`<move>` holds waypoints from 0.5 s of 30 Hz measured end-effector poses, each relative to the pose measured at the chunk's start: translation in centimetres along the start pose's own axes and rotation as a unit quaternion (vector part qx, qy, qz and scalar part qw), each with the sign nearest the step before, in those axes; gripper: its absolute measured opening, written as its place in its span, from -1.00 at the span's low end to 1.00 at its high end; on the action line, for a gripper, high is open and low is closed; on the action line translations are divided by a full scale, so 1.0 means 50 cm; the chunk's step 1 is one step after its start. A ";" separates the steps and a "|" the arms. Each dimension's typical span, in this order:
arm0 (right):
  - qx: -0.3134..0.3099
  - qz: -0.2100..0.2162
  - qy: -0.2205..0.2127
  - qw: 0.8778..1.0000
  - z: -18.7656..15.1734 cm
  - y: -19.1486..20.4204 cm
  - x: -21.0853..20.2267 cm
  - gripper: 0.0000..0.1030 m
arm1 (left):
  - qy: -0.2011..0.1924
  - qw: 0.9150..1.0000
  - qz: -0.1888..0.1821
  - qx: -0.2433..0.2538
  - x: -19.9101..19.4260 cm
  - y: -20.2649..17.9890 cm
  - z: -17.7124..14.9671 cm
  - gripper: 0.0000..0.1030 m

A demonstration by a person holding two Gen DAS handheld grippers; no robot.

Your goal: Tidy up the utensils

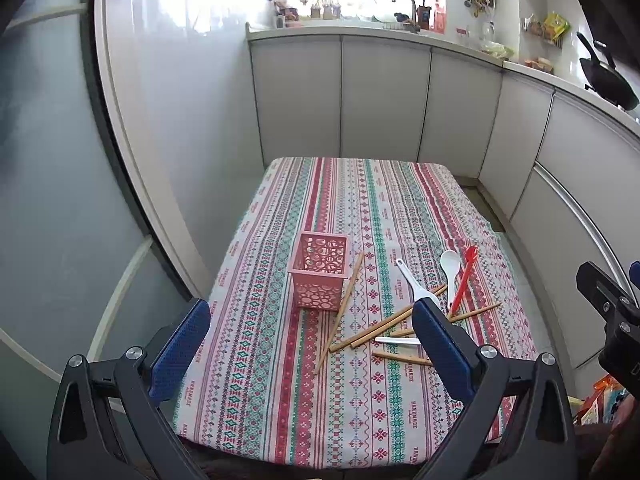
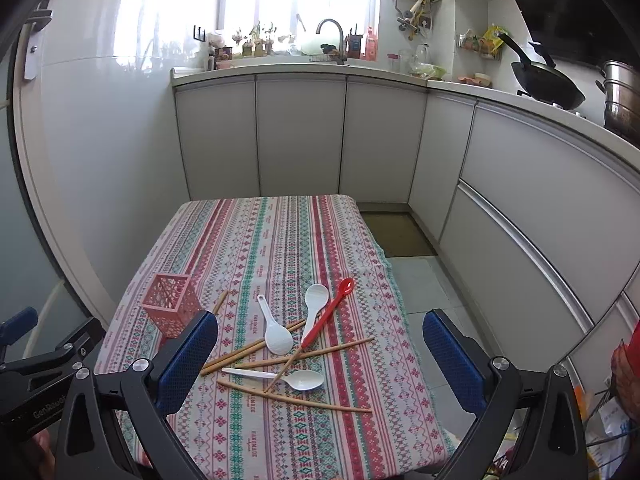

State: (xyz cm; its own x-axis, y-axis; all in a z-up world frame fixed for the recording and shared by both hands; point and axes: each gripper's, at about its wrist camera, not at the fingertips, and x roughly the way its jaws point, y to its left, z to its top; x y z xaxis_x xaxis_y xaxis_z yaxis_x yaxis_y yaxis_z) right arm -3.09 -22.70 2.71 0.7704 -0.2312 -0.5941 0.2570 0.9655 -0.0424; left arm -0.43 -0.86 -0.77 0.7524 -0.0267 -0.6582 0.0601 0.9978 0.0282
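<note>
While both claws hung apart and empty above the near edge of the bench, the chopsticks and spoons lay in a crossed heap to the right of the pink holder. The heap sat directly ahead of the right claw, the nearer one; most chopsticks ran left-right. The left claw faced the holder.

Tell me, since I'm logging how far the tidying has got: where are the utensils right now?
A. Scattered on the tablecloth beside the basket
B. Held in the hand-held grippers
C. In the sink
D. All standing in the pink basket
A: the chopsticks, three white spoons and red spoon lie jumbled on the tablecloth, while the pink basket looks empty.
</note>
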 end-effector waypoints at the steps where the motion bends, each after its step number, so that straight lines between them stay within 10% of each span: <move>1: 0.000 0.000 0.000 1.000 0.000 0.000 0.000 1.00 | 0.000 1.000 -0.001 0.000 0.001 0.002 0.002 0.98; 15: 0.000 0.000 0.000 1.000 0.000 0.000 0.000 1.00 | 0.000 1.000 -0.001 0.000 0.003 0.006 0.005 0.98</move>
State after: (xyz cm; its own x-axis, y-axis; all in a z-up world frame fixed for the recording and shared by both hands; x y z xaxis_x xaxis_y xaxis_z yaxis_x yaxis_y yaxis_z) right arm -3.10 -22.71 2.73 0.7701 -0.2307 -0.5948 0.2563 0.9656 -0.0426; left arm -0.15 -0.60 -0.65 0.7522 -0.0286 -0.6583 0.0611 0.9978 0.0265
